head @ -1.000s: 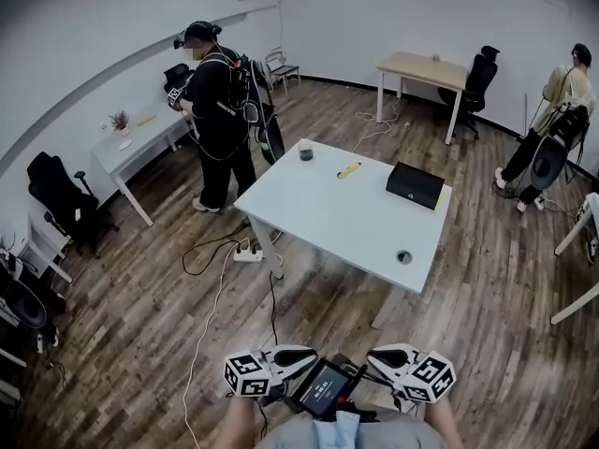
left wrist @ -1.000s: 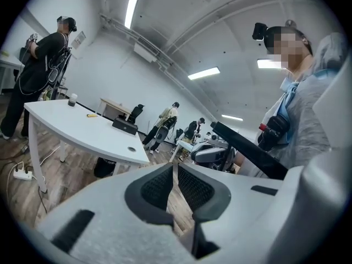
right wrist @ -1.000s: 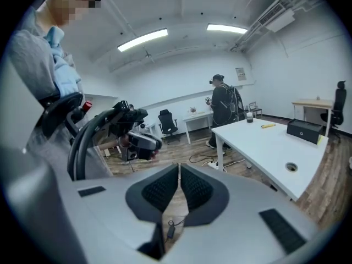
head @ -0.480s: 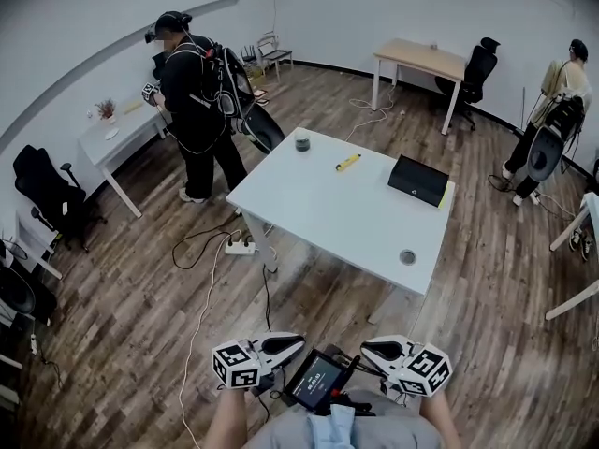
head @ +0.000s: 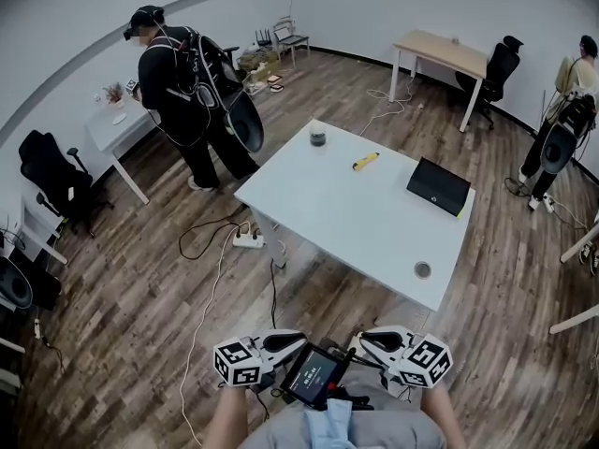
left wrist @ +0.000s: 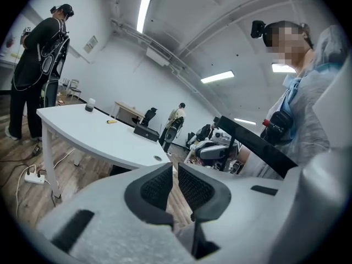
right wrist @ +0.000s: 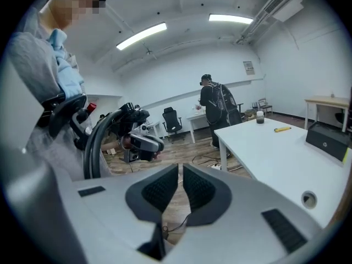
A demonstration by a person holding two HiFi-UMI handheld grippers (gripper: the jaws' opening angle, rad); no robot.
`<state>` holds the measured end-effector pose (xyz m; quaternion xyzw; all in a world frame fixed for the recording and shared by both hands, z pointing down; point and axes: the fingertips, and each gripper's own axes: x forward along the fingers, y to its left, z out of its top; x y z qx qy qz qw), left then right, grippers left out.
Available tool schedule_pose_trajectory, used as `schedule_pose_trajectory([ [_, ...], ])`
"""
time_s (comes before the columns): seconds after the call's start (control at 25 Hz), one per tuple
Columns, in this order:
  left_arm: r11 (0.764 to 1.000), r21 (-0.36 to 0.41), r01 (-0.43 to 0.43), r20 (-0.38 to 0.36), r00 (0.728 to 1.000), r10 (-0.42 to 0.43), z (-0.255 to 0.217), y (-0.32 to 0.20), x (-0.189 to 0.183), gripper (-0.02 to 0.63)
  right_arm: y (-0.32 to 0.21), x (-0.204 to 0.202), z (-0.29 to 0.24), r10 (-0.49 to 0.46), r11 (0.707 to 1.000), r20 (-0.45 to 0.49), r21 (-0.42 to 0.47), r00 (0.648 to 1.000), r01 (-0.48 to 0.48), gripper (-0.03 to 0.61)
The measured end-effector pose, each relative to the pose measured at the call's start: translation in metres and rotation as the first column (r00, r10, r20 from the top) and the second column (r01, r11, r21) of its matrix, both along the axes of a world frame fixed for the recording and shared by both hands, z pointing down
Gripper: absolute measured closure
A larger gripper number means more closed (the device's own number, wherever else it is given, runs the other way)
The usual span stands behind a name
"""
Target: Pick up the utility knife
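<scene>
Both tongs are tucked in low, right by my body, one on each side of the small screen (head: 318, 383) on my chest. The left tongs (left wrist: 175, 172) are pressed together with just a hairline slit between the pads and nothing in it. Same with the right tongs (right wrist: 180, 173): pads together, empty.

Past them is wood floor, with a white power strip (head: 248, 240) and its cables lying by the near left leg of the white tabletop (head: 346, 223). The tabletop has a round cable hole (head: 423, 269) at its near right corner.

The utility knife (head: 365, 162) is the yellow one lying flat toward the far side of the tabletop, well apart from both tongs. A small dark jar (head: 317, 137) stands to its left near the far corner, and a flat black case (head: 438, 187) sits to its right by the edge.

Further back on the left there's a person wearing a backpack rig (head: 178, 82), facing a desk by the wall. At the far right another person (head: 571, 101) is near a wooden desk (head: 449, 52).
</scene>
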<state>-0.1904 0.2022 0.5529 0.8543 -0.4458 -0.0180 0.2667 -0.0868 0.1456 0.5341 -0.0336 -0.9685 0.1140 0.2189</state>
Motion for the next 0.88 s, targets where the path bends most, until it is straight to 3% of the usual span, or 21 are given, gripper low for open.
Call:
schedule_pose_trajectory([
  [0.24,1.0,-0.016,0.004,0.013,1.0,-0.004,0.0,-0.058,-0.02,0.594,-0.055,-0.026,-0.001,-0.022,1.0,0.009,0.0,1.0,0.022,0.549],
  [0.52,0.999,0.0,-0.048,0.045,0.998,0.048,-0.02,-0.147,-0.027,0.594,-0.134,-0.036,-0.012,0.006,1.0,0.019,0.003,1.0,-0.006,0.549],
  [0.88,0.997,-0.001,-0.075,0.074,0.994,0.075,-0.019,-0.225,-0.022,0.594,-0.208,-0.019,-0.015,0.057,0.998,0.034,0.035,0.998,-0.058,0.549],
])
